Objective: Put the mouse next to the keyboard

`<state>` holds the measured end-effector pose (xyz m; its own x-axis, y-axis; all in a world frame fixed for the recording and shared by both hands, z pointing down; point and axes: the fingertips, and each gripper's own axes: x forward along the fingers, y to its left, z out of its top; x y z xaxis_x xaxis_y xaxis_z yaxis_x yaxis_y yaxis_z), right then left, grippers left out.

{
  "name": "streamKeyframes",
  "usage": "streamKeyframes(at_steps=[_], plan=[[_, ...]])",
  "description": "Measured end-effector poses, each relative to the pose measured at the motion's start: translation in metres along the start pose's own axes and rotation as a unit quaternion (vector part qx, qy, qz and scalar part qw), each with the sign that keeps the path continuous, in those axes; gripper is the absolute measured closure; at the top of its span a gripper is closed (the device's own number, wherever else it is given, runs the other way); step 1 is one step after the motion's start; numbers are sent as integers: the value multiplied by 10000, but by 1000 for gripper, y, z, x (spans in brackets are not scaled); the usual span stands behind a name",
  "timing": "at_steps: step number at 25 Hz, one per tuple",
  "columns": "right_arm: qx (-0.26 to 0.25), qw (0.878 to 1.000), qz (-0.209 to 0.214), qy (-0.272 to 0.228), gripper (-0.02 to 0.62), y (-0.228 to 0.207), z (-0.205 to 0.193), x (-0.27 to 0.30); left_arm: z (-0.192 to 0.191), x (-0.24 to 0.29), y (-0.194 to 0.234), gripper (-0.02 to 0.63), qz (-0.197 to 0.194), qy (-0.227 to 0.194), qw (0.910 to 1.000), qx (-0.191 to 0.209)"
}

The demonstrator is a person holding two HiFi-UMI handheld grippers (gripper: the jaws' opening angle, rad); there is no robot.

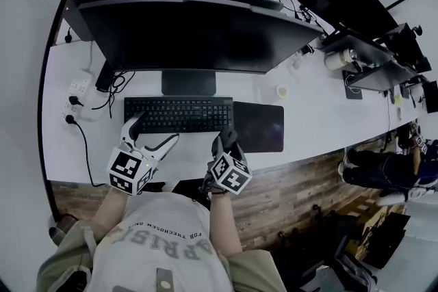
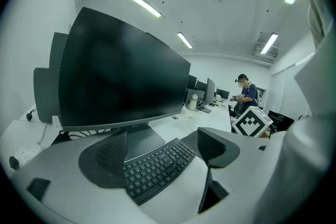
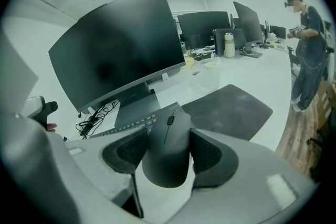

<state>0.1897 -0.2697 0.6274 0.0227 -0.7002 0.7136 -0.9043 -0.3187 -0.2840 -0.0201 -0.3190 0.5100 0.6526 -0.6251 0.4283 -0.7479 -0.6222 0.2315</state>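
Head view: the right gripper hangs at the keyboard's right end, beside the mouse pad.

Left gripper view: the left gripper is spread, empty.

Right gripper view: its jaws pinch the mouse by both sides, apparently lifted, nose toward the keyboard.

Colours noted: mouse matte black; keyboard black with pale key legends; mouse pad plain black; desk white; floor brown wood-plank pattern. Cubes on left gripper and right gripper: black-and-white square markers.
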Motion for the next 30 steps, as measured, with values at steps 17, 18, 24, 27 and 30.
streamKeyframes(at_steps=[17,18,24,27,30], plan=[[-1318,9828,1066,736,336,-90,70,49,17,65,-84,204,1463,-465,9860,-649],[-1379,9806,1138,798,336,-94,71,53,17,67,-89,204,1535,-497,9847,-657],[-1664,9691,1400,1164,336,-107,65,85,11,76,-107,204,1808,-488,9804,-618],[-1685,9673,1435,1238,336,-110,64,98,6,80,-108,204,1899,-438,9789,-612],[-1755,9648,1422,1348,336,-112,58,109,4,85,-107,204,1922,-389,9791,-541]])
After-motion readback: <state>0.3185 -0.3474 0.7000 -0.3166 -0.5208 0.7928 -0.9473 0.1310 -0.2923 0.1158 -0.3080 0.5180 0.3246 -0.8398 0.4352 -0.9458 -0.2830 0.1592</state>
